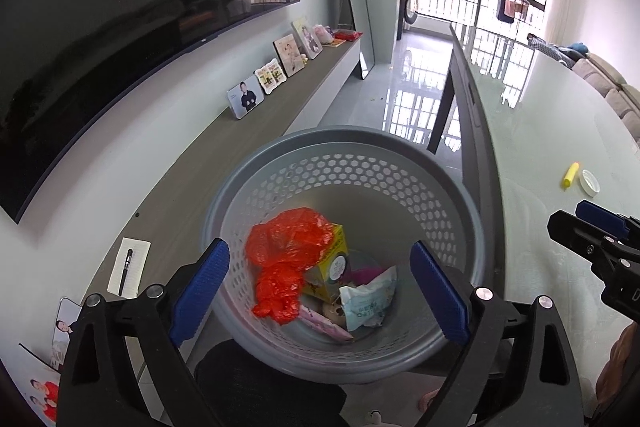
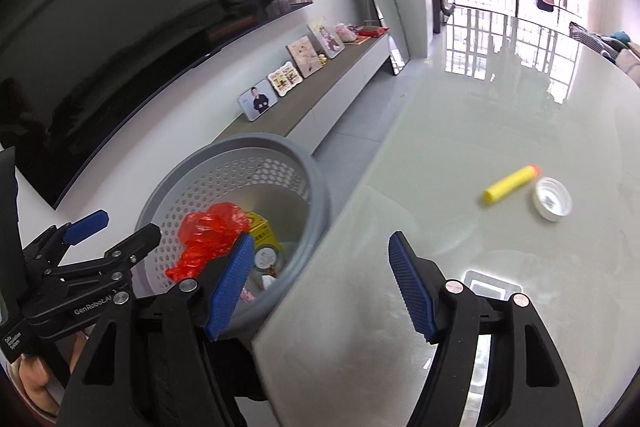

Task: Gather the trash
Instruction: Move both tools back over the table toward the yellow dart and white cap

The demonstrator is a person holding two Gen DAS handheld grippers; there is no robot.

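Beside the glossy tabletop (image 2: 460,131) stands the grey basket (image 1: 460,187) of trash, my left fingers (image 1: 200,287) spread empty above it, my right fingers (image 2: 412,287) apart, empty, over the tabletop's edge.

Pink wrapper (image 1: 326,323) half-buried under orange bag (image 1: 286,259); carton (image 1: 332,267) print unreadable.

— What colours sit in the basket (image 1: 344,163)?
— It is grey, its wall dotted with round holes. Inside lie a bright orange-red plastic bag (image 1: 286,259), a yellow box (image 1: 328,271) and a pale wrapper (image 1: 368,301) with faint blue print.
— And at the right of the frame?
— A glossy pale grey-green table (image 2: 460,147) bears a yellow foam dart (image 2: 510,183) with an orange tip beside a white lid (image 2: 553,198).
— The fingers (image 1: 202,291)?
— Black arms, ribbed blue pads.
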